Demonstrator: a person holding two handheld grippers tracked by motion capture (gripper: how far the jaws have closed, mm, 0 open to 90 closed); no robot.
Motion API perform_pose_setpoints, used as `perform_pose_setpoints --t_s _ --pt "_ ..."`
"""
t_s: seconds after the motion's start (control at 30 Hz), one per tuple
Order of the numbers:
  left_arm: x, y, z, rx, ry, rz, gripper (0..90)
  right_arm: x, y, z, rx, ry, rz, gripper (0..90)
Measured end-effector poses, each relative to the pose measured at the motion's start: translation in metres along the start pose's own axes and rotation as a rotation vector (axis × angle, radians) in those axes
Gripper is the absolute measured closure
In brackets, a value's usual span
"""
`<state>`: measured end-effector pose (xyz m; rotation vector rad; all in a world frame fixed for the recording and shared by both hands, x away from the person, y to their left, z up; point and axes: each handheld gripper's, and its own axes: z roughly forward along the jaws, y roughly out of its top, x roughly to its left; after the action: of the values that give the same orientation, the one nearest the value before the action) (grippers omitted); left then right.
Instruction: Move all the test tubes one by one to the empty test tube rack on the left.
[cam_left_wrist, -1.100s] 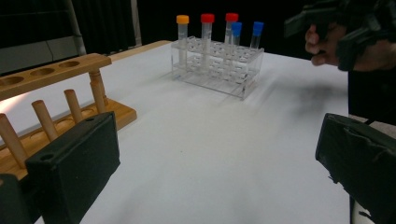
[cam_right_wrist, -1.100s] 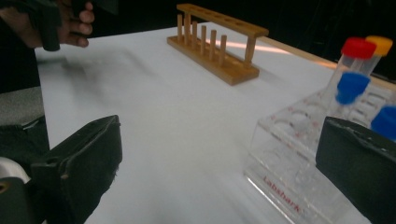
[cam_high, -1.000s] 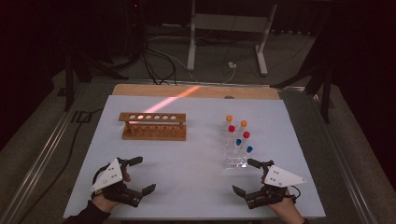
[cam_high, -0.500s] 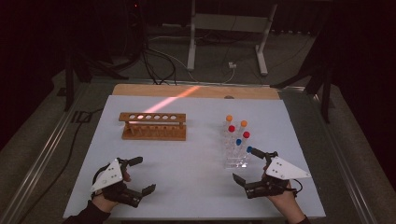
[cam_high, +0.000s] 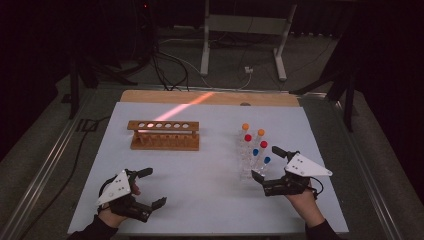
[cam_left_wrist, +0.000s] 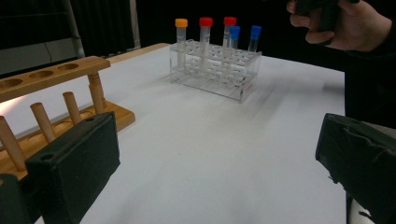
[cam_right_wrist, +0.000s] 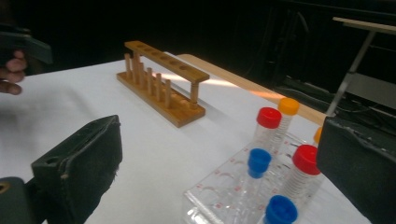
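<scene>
A person is holding the right gripper (cam_high: 268, 163) just beside the near right end of a clear plastic tube rack (cam_high: 248, 170), its black jaws standing spread wide with nothing between them. In the right gripper view, those jaws are framing the rack's capped tubes: a near blue-capped tube (cam_right_wrist: 280, 210), another blue-capped tube (cam_right_wrist: 258, 160), two red-capped tubes (cam_right_wrist: 268, 118) and an orange-capped tube (cam_right_wrist: 288, 107) farther back. The tubes are standing upright in the rack on the right half of the white table (cam_high: 215, 175). The left gripper (cam_high: 148, 187) is hovering low over the table's near left corner, well apart from the rack, its jaws also gaping wide and gripping nothing. A wooden test tube rack (cam_high: 164, 134) with a row of round holes is sitting toward the far left of the table, and a streak of orange light (cam_high: 187, 105) is falling across the table's far edge.
</scene>
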<state>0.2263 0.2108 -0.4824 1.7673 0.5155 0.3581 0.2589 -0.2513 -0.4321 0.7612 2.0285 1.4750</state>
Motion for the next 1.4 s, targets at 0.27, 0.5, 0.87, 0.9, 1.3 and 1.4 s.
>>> perform_pose_setpoints --t_s 0.27,0.5,0.87,0.9,1.3,1.4 --pt "0.000 0.000 0.000 -0.004 -0.005 0.000 0.7 -0.012 -0.007 0.011 0.056 -0.087 0.030 0.6" --pt "0.000 0.000 -0.001 -0.005 -0.006 -0.002 0.7 -0.015 -0.019 0.016 0.121 -0.102 0.059 6.8" --pt "0.000 0.000 -0.001 -0.009 -0.010 -0.006 0.6 -0.020 -0.033 0.010 0.197 -0.111 0.118 41.9" --pt "0.000 0.001 -0.001 -0.010 -0.009 -0.006 0.7 -0.021 -0.034 0.010 0.210 -0.111 0.126 44.6" --pt "0.000 0.000 -0.001 -0.009 -0.009 -0.006 0.6 -0.021 -0.038 0.010 0.264 -0.104 0.167 67.1" --pt "0.000 0.000 -0.001 -0.008 -0.008 -0.009 0.7 -0.019 -0.039 0.012 0.282 -0.106 0.170 72.2"
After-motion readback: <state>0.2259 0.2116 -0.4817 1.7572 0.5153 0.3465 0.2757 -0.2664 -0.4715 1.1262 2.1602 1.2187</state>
